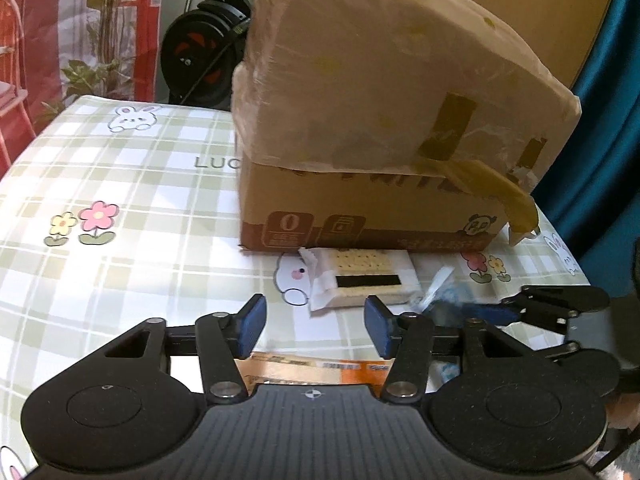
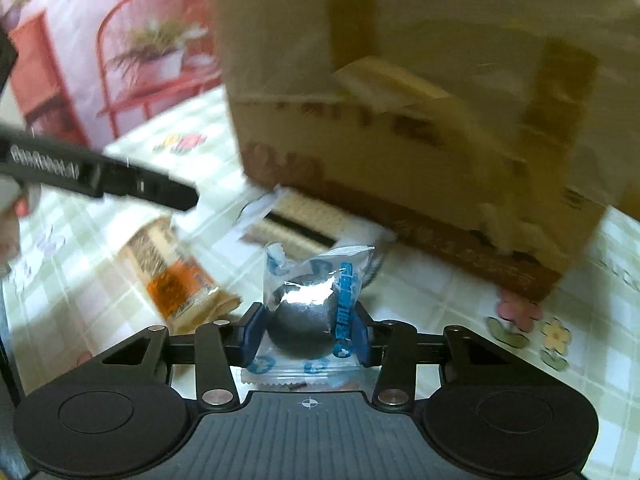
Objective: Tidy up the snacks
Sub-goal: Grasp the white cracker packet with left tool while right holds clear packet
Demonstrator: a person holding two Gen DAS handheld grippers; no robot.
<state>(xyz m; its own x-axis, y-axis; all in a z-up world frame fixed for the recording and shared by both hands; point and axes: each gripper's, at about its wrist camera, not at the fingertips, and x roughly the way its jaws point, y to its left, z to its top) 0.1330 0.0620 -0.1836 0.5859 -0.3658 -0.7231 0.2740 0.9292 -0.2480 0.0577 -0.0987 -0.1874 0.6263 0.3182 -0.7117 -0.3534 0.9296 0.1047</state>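
The right gripper (image 2: pixel 306 330) has its jaws closed on a clear pouch (image 2: pixel 316 304) printed in blue, with a dark round snack inside. The pouch's long axis runs away from the camera, its crimped top end pointing toward the box (image 2: pixel 400 100) and its other sealed end lying back toward the gripper body. Whether the pouch touches the bench (image 2: pixel 420 300) cannot be told from this blurred view.

The left gripper (image 1: pixel 316 322) has its jaws open and empty, above the bench (image 1: pixel 120 200). Just beyond its fingertips lies a cracker pack (image 1: pixel 360 280), long axis across the view, its torn white end pointing left and a black strip on its near side. It lies just in front of the box (image 1: pixel 380 120), whose flap stands up, wrapped in tape.

Under the left gripper, an orange packet (image 1: pixel 320 368) shows only as a strip between the fingers. The right wrist view shows far more of this packet (image 2: pixel 176 280), its long axis running diagonally, near end toward the right gripper's left finger. The left wrist view catches the right gripper (image 1: pixel 500 312) from the side at its right edge, blurred. The right wrist view shows the left gripper (image 2: pixel 100 176) as a dark bar at upper left, with the cracker pack (image 2: pixel 296 220) blurred behind the pouch.
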